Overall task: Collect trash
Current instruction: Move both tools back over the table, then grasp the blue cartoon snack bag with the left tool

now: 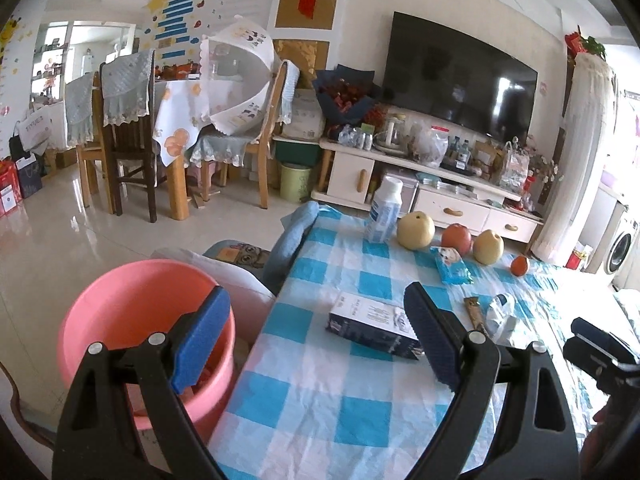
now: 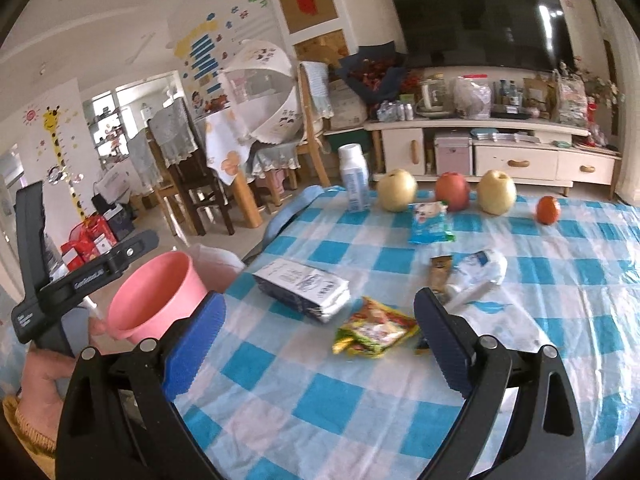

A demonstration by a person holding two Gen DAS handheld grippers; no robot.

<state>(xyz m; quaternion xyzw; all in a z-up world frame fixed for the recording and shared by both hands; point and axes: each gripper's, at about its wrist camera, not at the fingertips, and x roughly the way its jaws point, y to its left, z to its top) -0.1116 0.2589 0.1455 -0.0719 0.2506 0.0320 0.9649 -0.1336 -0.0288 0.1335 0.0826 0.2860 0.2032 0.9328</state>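
Just ahead of the wide-open right gripper [image 2: 316, 342], a yellow-green snack wrapper [image 2: 374, 330] flat on the checked tablecloth [image 2: 520, 320].

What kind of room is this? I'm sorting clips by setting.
Likely a home living and dining room: a wall television over a media cabinet, and a dining table with chairs behind the checked table.

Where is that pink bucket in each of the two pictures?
Left wrist view: pink bucket at lower left, beside the table, partly behind the left blue finger.
Right wrist view: pink bucket at middle left, off the table's edge.
Shared landmark: the flattened dark-blue carton on the checked tablecloth.
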